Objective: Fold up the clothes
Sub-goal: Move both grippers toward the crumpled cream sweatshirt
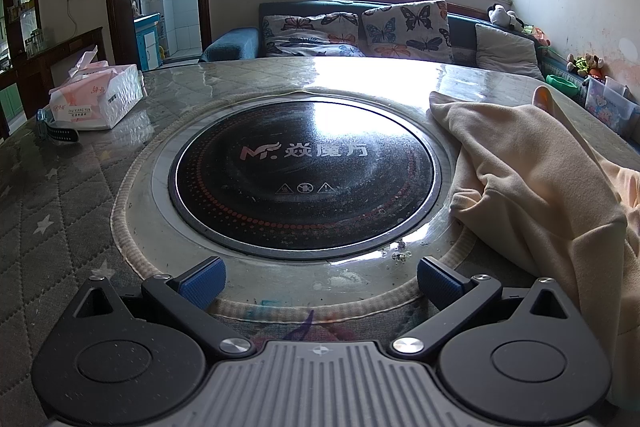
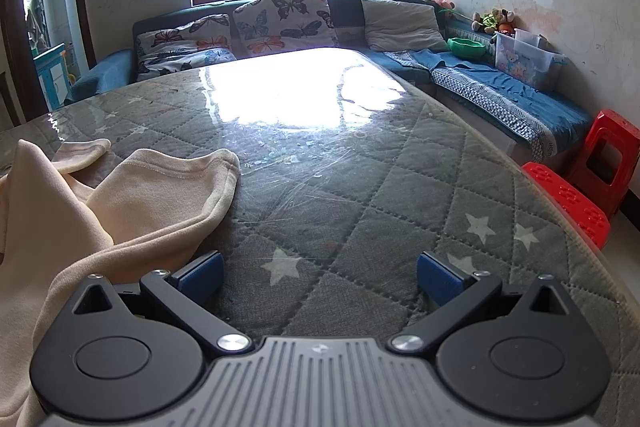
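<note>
Where a quilted grey table (image 2: pixel 360 187) fills both views, a cream garment (image 1: pixel 540 187) lies crumpled on it — right of a round black hob (image 1: pixel 304 171). Both grippers hover empty, jaws spread wide — left gripper (image 1: pixel 319 277) near the hob, right gripper (image 2: pixel 320 277) just beside the garment.
</note>
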